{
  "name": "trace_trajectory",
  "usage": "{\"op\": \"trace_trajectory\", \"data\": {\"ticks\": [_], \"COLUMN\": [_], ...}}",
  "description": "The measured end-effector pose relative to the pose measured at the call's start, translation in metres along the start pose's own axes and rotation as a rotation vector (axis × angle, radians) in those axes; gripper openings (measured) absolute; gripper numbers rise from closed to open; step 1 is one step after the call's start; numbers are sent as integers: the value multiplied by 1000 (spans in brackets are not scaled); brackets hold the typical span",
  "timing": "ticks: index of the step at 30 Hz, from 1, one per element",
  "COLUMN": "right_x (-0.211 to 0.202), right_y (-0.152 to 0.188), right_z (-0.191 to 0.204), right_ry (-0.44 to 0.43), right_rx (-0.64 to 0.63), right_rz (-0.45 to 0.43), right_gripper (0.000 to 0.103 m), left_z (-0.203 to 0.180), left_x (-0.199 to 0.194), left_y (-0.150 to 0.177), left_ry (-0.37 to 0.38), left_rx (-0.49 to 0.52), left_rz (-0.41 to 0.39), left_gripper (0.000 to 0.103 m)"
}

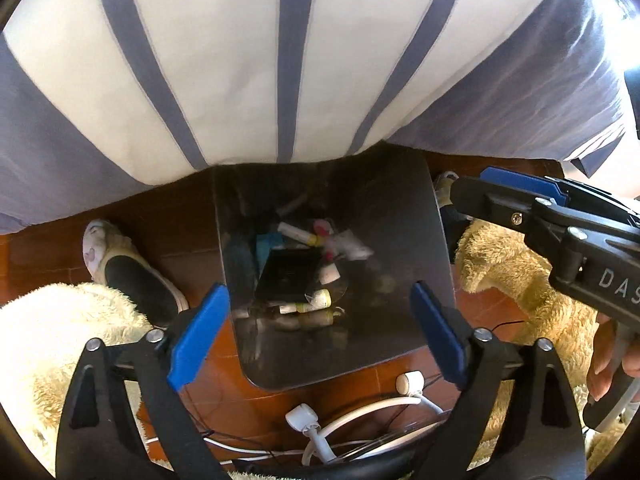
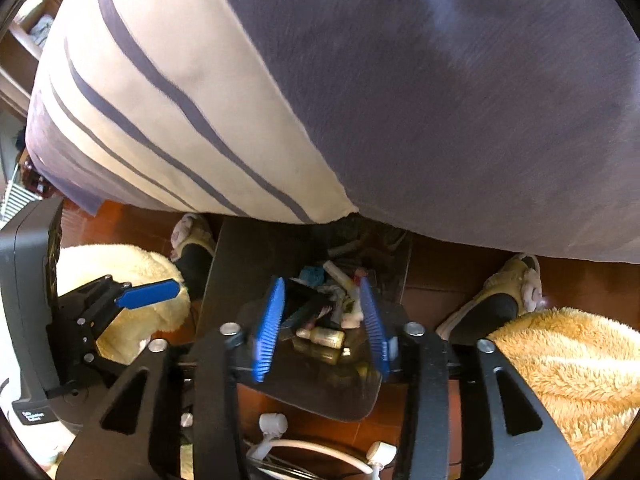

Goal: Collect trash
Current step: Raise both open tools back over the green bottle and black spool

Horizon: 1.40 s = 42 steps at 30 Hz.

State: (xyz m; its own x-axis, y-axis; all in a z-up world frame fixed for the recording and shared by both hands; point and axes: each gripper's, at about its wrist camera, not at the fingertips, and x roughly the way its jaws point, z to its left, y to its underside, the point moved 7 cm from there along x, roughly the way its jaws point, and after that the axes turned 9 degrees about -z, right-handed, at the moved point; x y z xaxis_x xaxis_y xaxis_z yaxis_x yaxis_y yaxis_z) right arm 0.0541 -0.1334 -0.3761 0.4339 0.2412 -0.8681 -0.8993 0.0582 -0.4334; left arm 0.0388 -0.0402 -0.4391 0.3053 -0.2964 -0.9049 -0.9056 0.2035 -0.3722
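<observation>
Both the left gripper (image 1: 320, 304) and right gripper (image 2: 322, 316) hang with jaws apart and empty above the dark trash bin (image 1: 436, 240), near the bed.

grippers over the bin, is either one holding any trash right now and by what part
Nothing is held. The left gripper and right gripper both stand open above the trash bin, their pads touching nothing; the trash lies loose inside.

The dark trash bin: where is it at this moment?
The dark trash bin stands on the tiled floor at the centre of both wrist views, below the striped bedding, between two slippers.
</observation>
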Motion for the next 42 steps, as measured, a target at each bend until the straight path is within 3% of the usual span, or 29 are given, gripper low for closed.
{"op": "trace_trajectory", "data": {"ticks": [3,5,8,18,21,28,42], "right_x": [-12,-25,-43,-109,-132,-170,-196], "right_y": [-5,-11,-19,-56,-73,-118,-206], "right_z": [-3,-7,-15,-19,-19,-31,-36], "right_ry": [13,36,98,106,117,141,198], "right_rx": [4,2,-10,-2,-18,-39,-116], "right_rz": [-32,-62,-116,-288,-355,-462,-554], "right_gripper": [54,71,85,91,96,98,99], "left_z": [-1,-1,-1,-7,-8,-7,6], "left_x": [-10,-20,-40,-118,-138,-172,-211], "left_y": [-2,-5,-12,-52,-66,-101,-202], "left_ry": [-19,-24,-30,-11,-21,-52,-115], "left_rx": [11,11,10,31,51,70,91], "left_rz": [-22,-38,-79,-248,-294,-380,-512], "left_gripper": [91,92,92,92,92,93,95]}}
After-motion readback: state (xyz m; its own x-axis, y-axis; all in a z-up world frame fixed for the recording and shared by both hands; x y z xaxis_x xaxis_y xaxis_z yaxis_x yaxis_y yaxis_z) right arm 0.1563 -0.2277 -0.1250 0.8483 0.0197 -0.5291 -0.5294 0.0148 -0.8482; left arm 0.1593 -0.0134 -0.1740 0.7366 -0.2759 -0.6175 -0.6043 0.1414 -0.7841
